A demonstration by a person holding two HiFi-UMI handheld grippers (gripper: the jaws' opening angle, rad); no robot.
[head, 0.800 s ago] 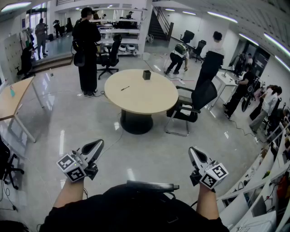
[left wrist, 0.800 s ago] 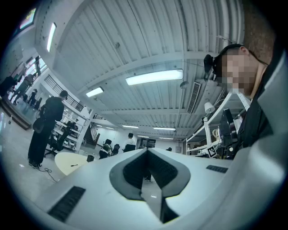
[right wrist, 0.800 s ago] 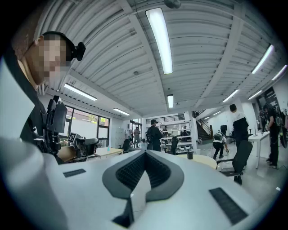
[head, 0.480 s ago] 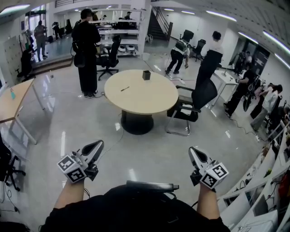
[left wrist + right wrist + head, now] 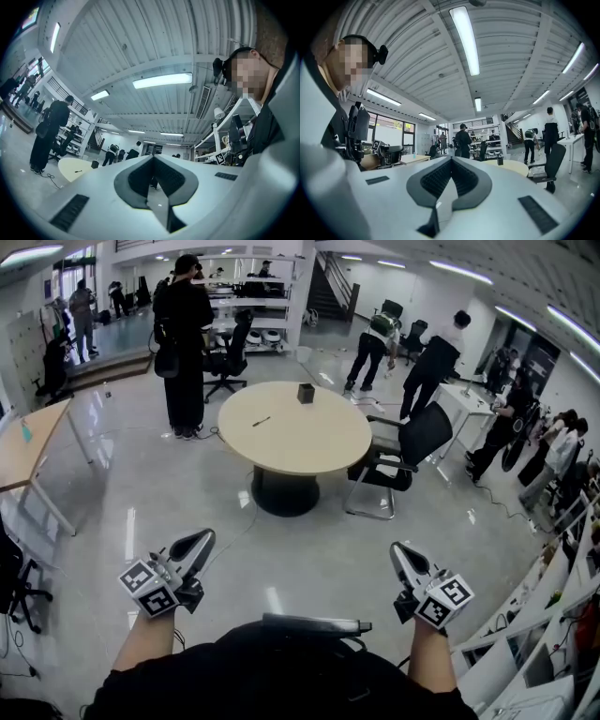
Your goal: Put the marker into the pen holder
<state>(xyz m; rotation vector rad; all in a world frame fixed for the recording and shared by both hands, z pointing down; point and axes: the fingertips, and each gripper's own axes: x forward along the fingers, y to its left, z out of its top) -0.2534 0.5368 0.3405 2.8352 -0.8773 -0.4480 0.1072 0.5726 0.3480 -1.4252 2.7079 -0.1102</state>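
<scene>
The marker is laid far up the frame on the surface. The left gripper, nearer, and the right gripper are closed tight and empty.

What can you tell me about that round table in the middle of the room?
The round table has a pale, wood-coloured top on one thick dark pedestal on the glossy floor. It is mostly bare: a slim dark marker lies near its left side and a small black pen holder stands near the far edge, apart from it. A black chair stands close at its right.
</scene>
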